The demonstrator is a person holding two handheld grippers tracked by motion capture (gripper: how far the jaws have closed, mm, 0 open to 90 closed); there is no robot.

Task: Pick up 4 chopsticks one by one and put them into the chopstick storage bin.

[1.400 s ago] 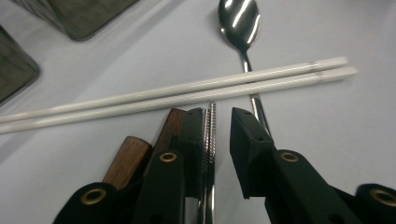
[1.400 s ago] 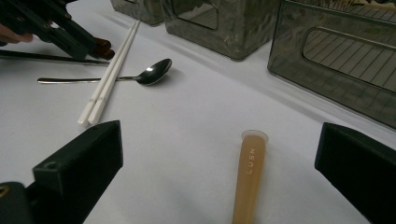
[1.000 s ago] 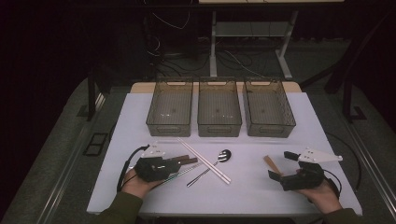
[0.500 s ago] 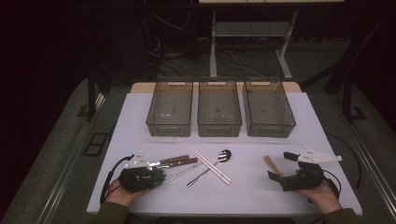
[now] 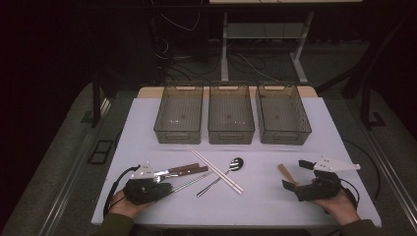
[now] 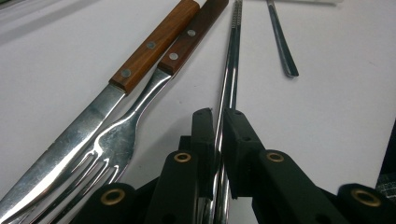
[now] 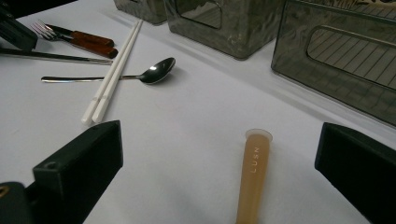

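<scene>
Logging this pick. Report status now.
Left gripper closing on metal chopsticks, jaws just narrowing. Right gripper open over tan tube. Fork, knife alongside.

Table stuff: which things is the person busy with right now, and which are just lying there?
In use:
left claw, jaws just closing on the metal chopsticks
right claw, open around the tan tube

Lying about:
knife
fork
spoon
white chopsticks
three bins
</scene>
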